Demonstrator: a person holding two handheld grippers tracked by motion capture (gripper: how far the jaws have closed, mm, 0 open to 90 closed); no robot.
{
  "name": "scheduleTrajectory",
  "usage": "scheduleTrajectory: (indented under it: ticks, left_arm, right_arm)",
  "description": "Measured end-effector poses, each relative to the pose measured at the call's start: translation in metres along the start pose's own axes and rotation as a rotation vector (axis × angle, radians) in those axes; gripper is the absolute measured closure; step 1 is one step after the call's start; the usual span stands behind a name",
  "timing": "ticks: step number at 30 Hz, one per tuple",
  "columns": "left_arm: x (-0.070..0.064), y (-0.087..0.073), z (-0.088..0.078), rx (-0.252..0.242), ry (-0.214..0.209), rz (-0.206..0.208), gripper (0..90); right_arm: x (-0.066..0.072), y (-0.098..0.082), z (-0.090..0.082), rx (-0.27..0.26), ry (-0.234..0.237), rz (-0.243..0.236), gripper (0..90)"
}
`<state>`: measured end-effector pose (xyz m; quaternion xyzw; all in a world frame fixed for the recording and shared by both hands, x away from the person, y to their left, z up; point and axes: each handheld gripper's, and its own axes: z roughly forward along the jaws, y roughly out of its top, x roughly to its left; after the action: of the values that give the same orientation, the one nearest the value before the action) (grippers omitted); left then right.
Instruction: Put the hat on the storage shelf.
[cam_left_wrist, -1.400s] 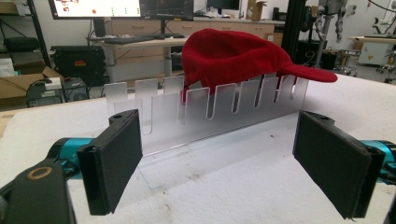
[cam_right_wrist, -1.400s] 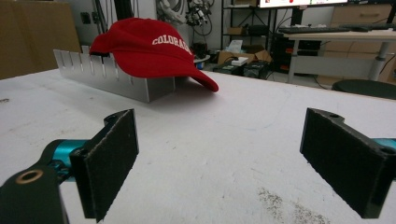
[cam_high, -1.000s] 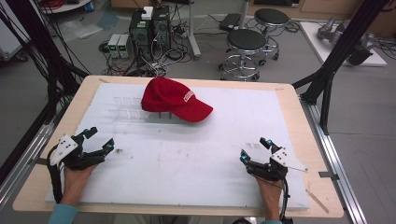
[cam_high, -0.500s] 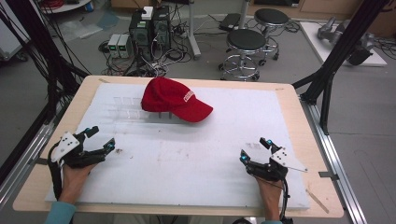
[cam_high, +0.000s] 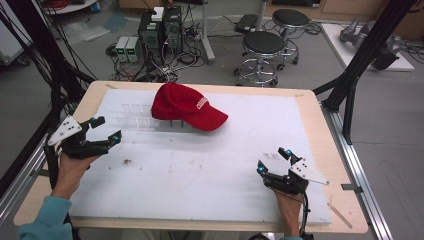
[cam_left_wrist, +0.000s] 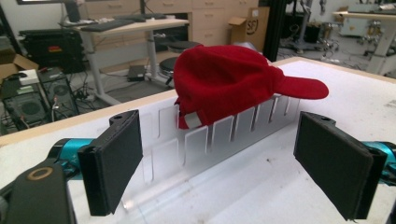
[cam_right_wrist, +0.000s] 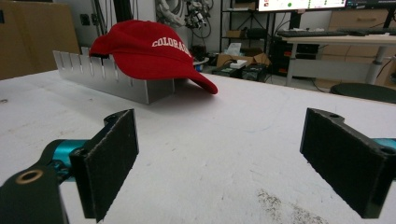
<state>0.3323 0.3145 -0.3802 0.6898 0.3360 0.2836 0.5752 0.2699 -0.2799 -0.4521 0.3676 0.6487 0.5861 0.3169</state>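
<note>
Left hand-held black two-jaw gripper (cam_high: 106, 132) sits well to the left of the red cotton baseball cap (cam_high: 186, 105), jaws spread wide, nothing between them and nothing touching the pads. Right hand-held black two-jaw gripper (cam_high: 274, 160) is out in front of the cap and off to its right, well apart from it, and it too stands wide open and empty, hovering just above the white foam board (cam_high: 200, 170).

The cap itself rests on top of a clear slotted acrylic rack (cam_high: 145, 116), crown draped over the rack's upright fins, brim pointing away to the right and reaching past the rack's end.

Now the left gripper view: here the rack (cam_left_wrist: 219, 133) shows its fins plainly, row after row of clear tabs, and the back of the cap (cam_left_wrist: 229, 79) with a pale grey strap end hanging at the rear opening. The high view gives the rack as little more than a faint outline.

Right gripper view: white lettering on the cap's (cam_right_wrist: 144, 51) front panel, reading "COLORA" before the curve hides the rest, with the brim drooping beyond the rack's end (cam_right_wrist: 112, 77). There's also a dark speckled smudge (cam_right_wrist: 285, 205) on the board just ahead of the right gripper's jaws.
</note>
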Motion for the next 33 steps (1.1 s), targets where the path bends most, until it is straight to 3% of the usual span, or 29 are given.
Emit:
scheduleTrajectory:
  ticks: [7, 9, 17, 23, 33]
  left_arm:
    - [0.007, 0.026, 0.019, 0.050, -0.035, 0.017, 15.8]
    - [0.008, 0.029, 0.021, 0.051, -0.041, 0.014, 15.9]
    - [0.020, 0.053, 0.051, 0.134, -0.094, -0.010, 16.1]
    - [0.025, 0.076, 0.081, 0.169, -0.136, 0.008, 16.3]
    - [0.031, 0.096, 0.127, 0.236, -0.172, 0.005, 16.3]
  right_arm:
    - [0.000, 0.000, 0.000, -0.003, 0.000, -0.002, 10.5]
    - [0.001, 0.000, 0.000, 0.001, 0.000, 0.005, 10.5]
    - [0.001, 0.000, 0.000, 0.001, -0.001, -0.001, 10.5]
    - [0.002, 0.000, -0.001, -0.001, -0.004, -0.006, 10.5]
    - [0.002, 0.000, -0.001, -0.003, -0.008, -0.007, 10.5]
